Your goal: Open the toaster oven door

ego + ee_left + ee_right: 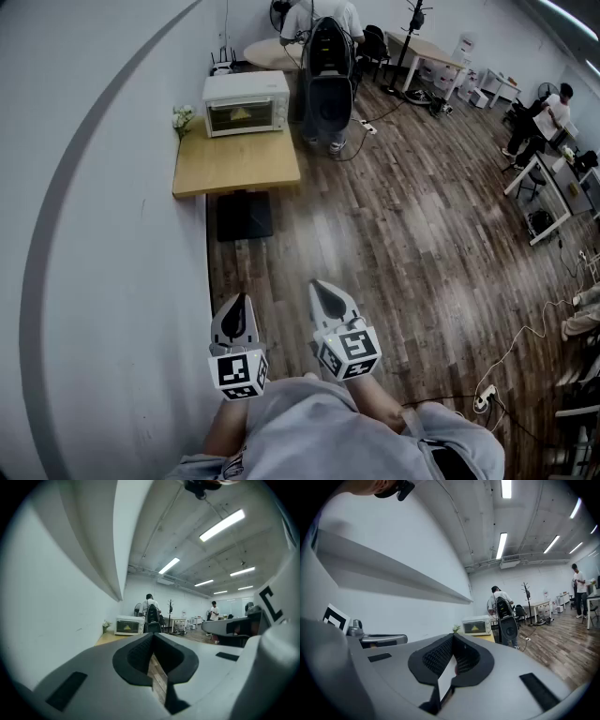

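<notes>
A white toaster oven [246,103] stands at the far end of a wooden table [236,169] against the left wall, its glass door shut and lit yellow inside. It shows small and far off in the left gripper view [130,626] and the right gripper view [476,626]. My left gripper [238,312] and right gripper [328,296] are held side by side close to my body, well short of the table. Both are shut with nothing between the jaws.
A small plant [182,118] sits on the table left of the oven. A person [323,23] with a large black backpack [327,80] stands just right of the oven. A black base [245,216] lies under the table. Cables [525,347] trail over the wood floor; desks stand at right.
</notes>
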